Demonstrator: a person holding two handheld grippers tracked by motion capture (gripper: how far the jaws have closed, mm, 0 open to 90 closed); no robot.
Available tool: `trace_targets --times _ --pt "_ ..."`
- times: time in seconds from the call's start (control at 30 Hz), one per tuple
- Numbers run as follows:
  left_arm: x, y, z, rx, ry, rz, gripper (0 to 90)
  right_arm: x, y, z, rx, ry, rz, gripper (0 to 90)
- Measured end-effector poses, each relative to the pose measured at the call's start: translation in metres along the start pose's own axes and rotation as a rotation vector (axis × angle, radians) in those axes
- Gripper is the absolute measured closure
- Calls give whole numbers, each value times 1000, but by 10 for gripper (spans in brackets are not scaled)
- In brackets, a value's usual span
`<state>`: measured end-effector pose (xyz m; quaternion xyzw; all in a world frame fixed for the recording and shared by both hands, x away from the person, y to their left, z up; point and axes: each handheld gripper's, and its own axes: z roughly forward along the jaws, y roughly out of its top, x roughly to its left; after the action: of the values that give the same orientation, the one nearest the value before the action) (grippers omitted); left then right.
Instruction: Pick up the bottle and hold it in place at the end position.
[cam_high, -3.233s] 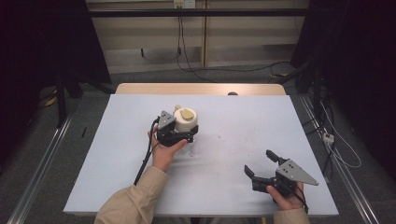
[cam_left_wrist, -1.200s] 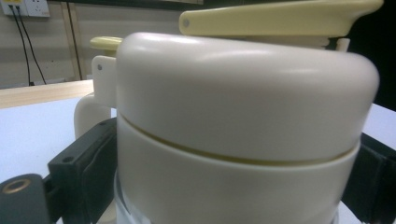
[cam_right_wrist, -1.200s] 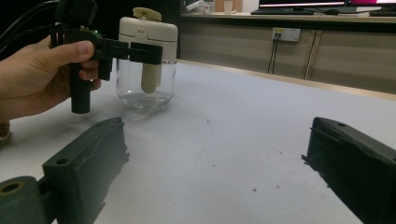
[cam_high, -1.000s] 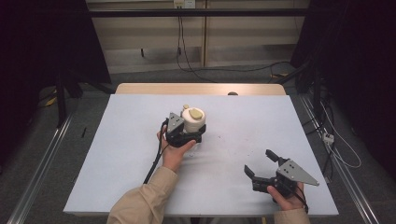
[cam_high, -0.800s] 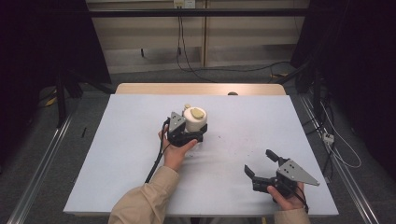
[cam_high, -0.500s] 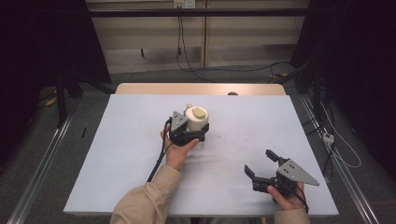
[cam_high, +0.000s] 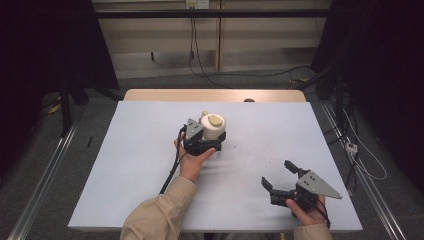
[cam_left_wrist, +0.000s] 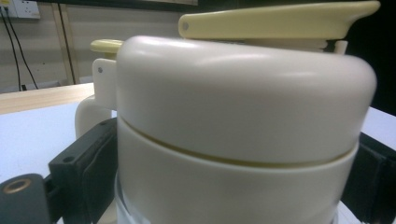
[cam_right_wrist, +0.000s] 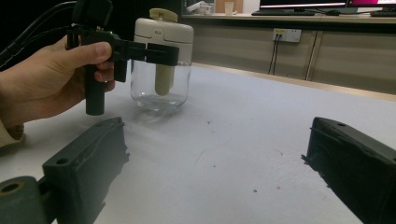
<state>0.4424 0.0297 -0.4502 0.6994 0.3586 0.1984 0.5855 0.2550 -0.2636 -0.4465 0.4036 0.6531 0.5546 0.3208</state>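
The desk (cam_high: 125, 165) lies bare across the left of the frame and along its far edge. At centre the jar (cam_high: 214, 131), with the left hand-held gripper (cam_high: 202, 145) around its cap, blocks the way. Bare surface separates it from the right hand-held gripper (cam_high: 281, 176) at lower right, whose jaws stand wide apart.

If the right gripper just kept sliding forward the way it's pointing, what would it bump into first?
Probably nothing soon. The right gripper stands open and points across bare table. The glass jar held by the left gripper sits left of its line, so it might pass by; depth is hard to judge.
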Motion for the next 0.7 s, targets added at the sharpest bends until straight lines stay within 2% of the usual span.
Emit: trace_targets --times 0.7 --pt "-2 -1 6 12 3 8 68 0 0 1 2 3 -1 39"
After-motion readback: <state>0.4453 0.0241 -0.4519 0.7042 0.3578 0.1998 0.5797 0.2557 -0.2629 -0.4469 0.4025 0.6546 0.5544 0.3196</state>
